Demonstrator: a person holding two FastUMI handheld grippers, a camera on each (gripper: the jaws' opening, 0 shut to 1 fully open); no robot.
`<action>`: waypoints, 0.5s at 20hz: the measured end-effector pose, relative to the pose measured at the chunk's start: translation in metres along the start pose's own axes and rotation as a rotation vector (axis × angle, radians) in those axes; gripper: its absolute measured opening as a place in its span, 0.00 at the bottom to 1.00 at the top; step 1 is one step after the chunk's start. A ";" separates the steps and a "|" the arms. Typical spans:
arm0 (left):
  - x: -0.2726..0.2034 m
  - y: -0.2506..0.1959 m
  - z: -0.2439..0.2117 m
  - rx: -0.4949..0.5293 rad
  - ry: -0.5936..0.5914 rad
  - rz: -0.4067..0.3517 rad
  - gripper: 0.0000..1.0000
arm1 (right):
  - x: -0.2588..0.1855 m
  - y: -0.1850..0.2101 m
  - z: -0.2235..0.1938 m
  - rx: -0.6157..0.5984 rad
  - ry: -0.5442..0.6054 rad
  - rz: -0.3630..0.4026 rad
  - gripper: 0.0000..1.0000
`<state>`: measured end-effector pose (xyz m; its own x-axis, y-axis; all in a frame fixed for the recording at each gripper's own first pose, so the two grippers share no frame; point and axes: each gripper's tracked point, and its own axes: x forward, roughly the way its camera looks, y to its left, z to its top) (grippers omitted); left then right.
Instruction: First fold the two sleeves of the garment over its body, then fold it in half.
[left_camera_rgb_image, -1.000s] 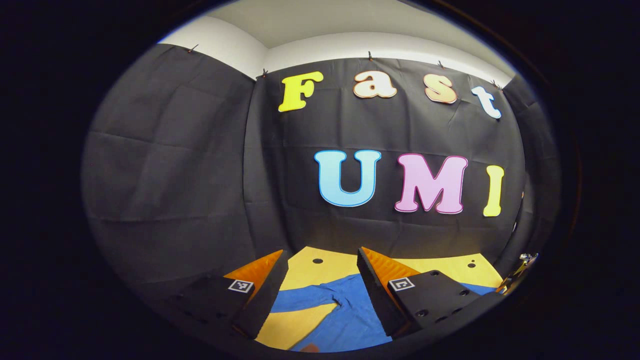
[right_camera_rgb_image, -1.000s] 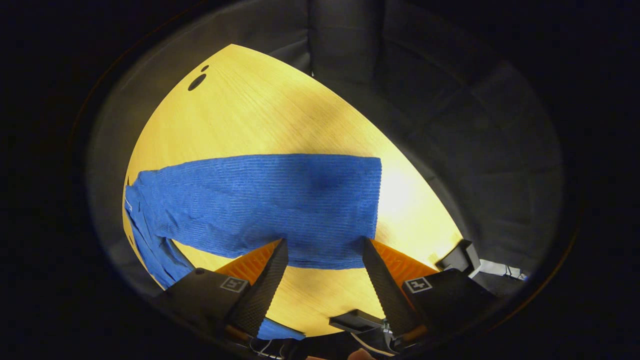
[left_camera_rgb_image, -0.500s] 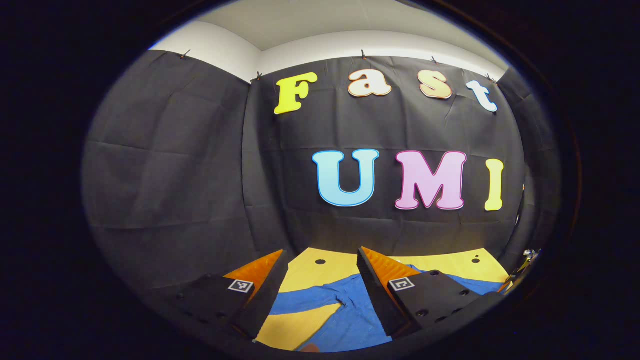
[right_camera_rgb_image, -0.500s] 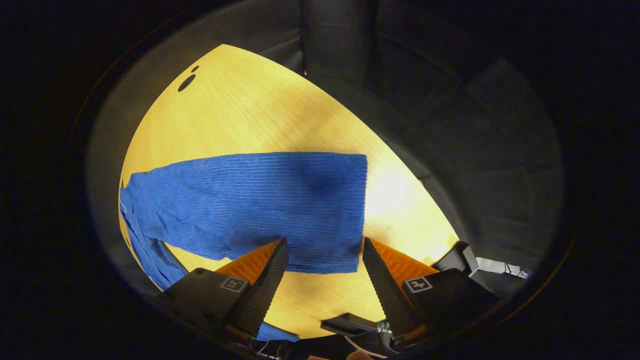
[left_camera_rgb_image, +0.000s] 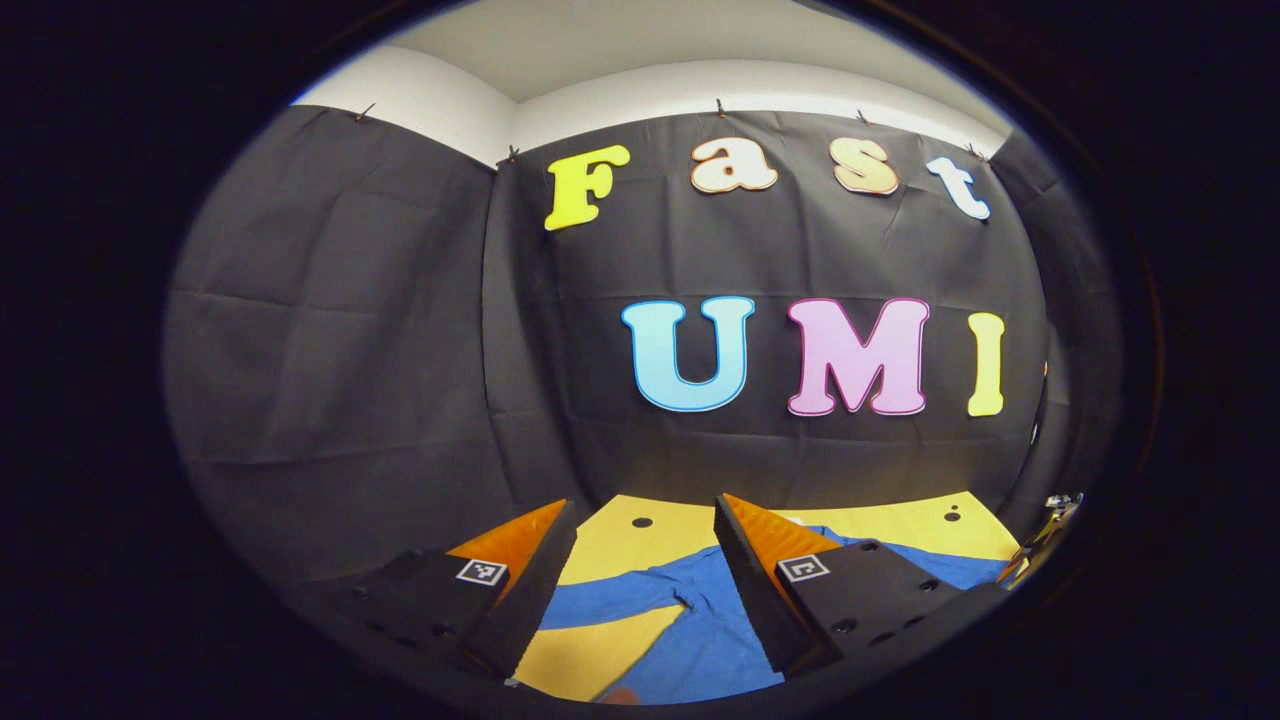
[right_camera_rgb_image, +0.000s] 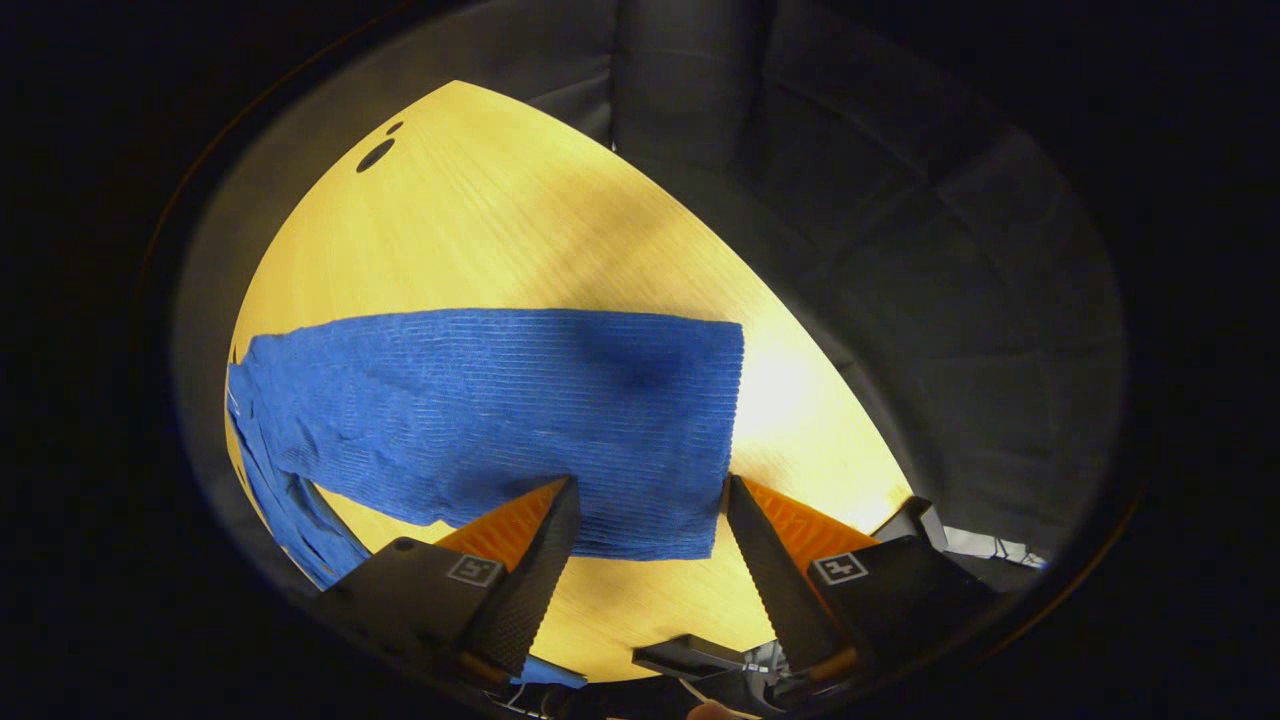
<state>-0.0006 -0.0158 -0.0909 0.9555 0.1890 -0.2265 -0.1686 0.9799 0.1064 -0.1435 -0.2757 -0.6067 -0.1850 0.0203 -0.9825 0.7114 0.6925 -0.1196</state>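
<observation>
Right gripper view: right gripper (right_camera_rgb_image: 648, 520) tilted down over blue garment (right_camera_rgb_image: 500, 420) flat on yellow table (right_camera_rgb_image: 500, 230), fingers spread, empty. Left gripper (left_camera_rgb_image: 640, 560) level, facing wall, likewise spread, empty.

In the right gripper view, light is falling from above onto the yellow wood-grain counter (right_camera_rgb_image: 520, 230), blooming into a pale glare patch just right of the ribbed blue knitted garment (right_camera_rgb_image: 500, 420). A soft dark shadow is lying across the garment's middle, and another faint band is crossing the far counter. The surrounding black cloth is sinking into dimness. In the left gripper view, the booth is looking evenly lit, the white upper wall brightest. Both views are bending straight edges into curves and darkening toward their rims, though the centres are staying sharp.
</observation>
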 end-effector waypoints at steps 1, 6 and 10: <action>-0.001 0.000 0.000 0.011 -0.004 0.003 0.81 | 0.001 0.004 0.000 0.003 0.003 0.000 0.82; -0.008 0.000 0.002 0.041 -0.019 0.009 0.81 | -0.001 0.018 -0.001 0.020 0.008 0.043 0.43; -0.013 0.005 0.001 0.044 -0.021 0.019 0.81 | -0.002 0.018 -0.002 -0.016 -0.032 0.057 0.05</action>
<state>-0.0137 -0.0134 -0.0865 0.9573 0.2057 -0.2032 -0.1765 0.9724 0.1528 -0.1313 -0.2616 -0.6069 -0.1225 0.0365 -0.9918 0.7094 0.7021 -0.0618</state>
